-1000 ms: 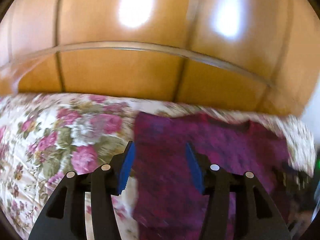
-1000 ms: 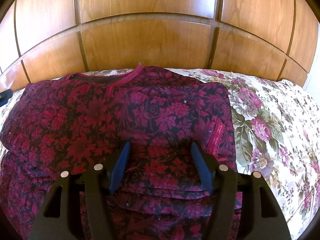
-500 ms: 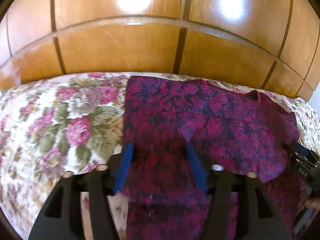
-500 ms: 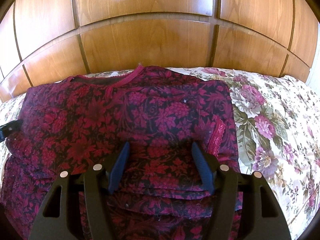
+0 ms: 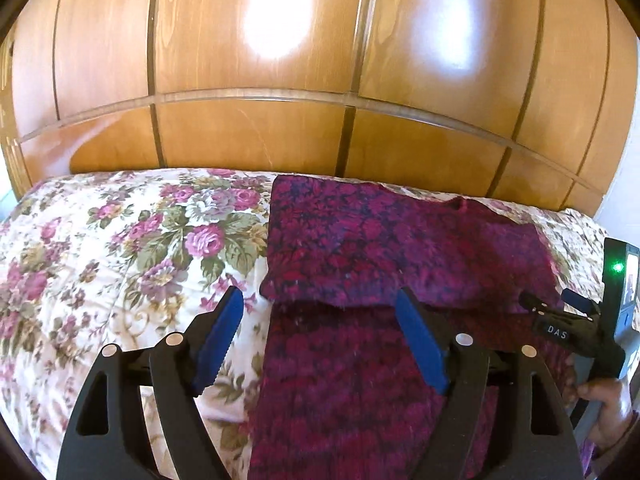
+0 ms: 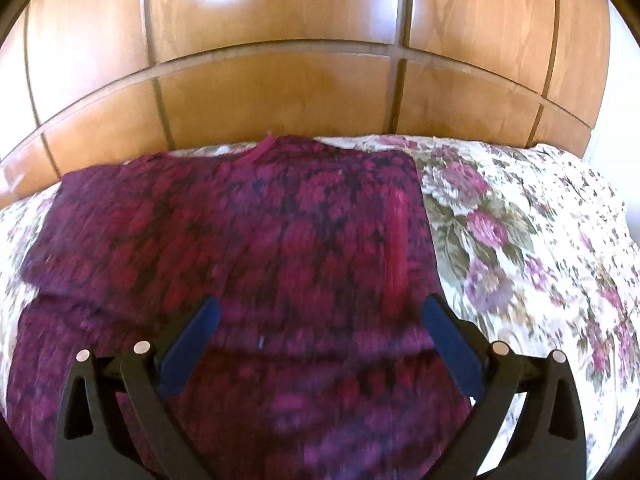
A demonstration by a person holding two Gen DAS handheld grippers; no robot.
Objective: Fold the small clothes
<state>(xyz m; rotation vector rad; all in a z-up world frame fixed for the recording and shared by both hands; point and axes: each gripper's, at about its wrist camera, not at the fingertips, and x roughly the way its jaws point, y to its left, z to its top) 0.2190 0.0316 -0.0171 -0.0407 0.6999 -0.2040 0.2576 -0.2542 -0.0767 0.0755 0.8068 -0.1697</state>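
- A dark magenta floral-patterned knit garment (image 5: 400, 248) is laid flat on a bed covered by a cream quilt printed with pink roses (image 5: 120, 240), its top edge toward the glossy wooden panelled headboard (image 5: 260, 132) at 12 o'clock.
- The garment's upper part is seen folded down over its lower part.
- The left claw (image 5: 320, 336) is held spread over the garment's left edge, with nothing pinched.
- The right claw (image 6: 320, 332) is held spread above the garment (image 6: 240, 240), with nothing between its 2 blue pads (image 6: 192, 332).
- In the left wrist view, the right claw's black body is seen at 3 o'clock.
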